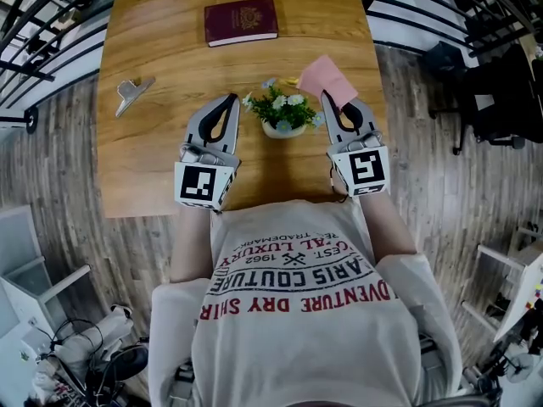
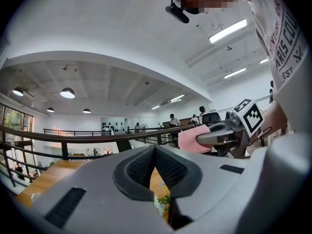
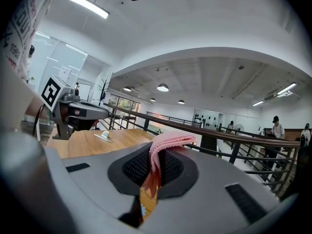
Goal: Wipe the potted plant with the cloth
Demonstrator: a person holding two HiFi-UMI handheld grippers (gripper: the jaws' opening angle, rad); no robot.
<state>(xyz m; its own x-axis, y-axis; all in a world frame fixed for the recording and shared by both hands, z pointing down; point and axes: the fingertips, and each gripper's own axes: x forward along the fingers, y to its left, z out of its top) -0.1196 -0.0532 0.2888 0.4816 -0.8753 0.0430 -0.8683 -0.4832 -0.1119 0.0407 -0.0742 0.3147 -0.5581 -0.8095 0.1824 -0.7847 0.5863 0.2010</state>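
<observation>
The left gripper [image 1: 229, 102] is hovering just left of the plant [image 1: 282, 111], its jaws pressing together with nothing between them. The right gripper [image 1: 327, 100] is clamping the pink cloth [image 1: 327, 78], holding it just right of the plant. The plant is sitting on the table [image 1: 161, 49] between both grippers, near the front edge. A red book [image 1: 241, 21] and a metal clip [image 1: 131, 94] are lying farther off.

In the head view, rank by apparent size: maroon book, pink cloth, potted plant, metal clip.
1. maroon book
2. potted plant and pink cloth: too alike to rank; the cloth is held up nearer the camera
3. metal clip
</observation>
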